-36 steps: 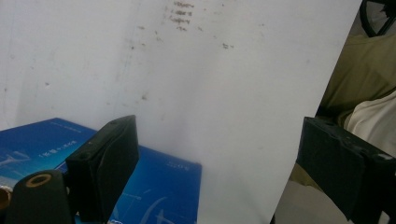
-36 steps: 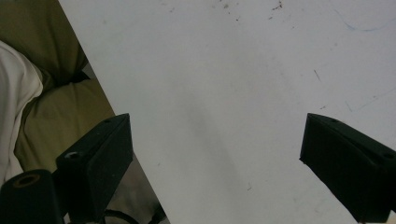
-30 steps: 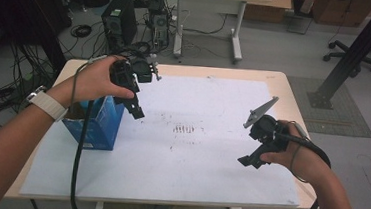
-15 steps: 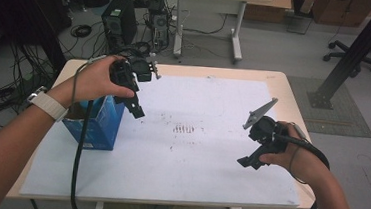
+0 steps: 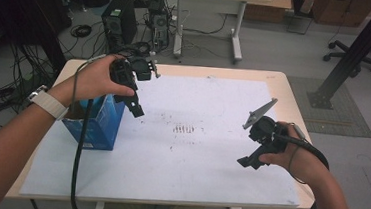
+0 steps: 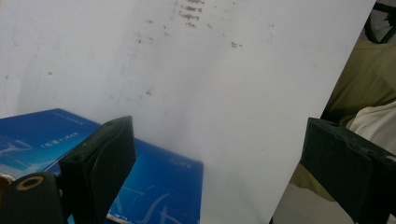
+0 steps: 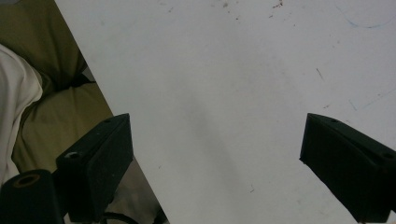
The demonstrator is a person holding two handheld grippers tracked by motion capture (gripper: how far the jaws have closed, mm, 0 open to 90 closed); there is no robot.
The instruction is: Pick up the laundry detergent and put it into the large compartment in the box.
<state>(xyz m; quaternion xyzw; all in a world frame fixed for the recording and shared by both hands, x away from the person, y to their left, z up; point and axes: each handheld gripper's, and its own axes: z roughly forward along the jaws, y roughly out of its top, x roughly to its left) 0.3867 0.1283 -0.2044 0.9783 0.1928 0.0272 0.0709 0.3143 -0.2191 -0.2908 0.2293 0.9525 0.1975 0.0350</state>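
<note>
**Left jaws opening wider beside the blue box**

Nothing much is moving on the desk since the picture from a second ago. Both hands are staying in the same spots, and the blue box is sitting just where it sat. Only the jaws of the left gripper have just been opening a bit more. Nothing is sitting between them.

The blue box is standing upright on the white sheet that is covering most of the desk. The box is our landmark. It is open at the top. The left hand is hanging right over the far side of the box, and the left gripper is pointing down just beside the box, on the side toward the middle of the sheet. In the left gripper view the jaws are standing wide apart, with the box lying under the left jaw and bare white sheet between them.

Some small dark marks are showing on the sheet, a little way from the box, toward the right hand.

The right gripper is well apart from the box, at the other side of the sheet. The right hand is holding it low over the sheet. In the right gripper view its jaws are also standing wide open, with nothing between them but white sheet.
</note>
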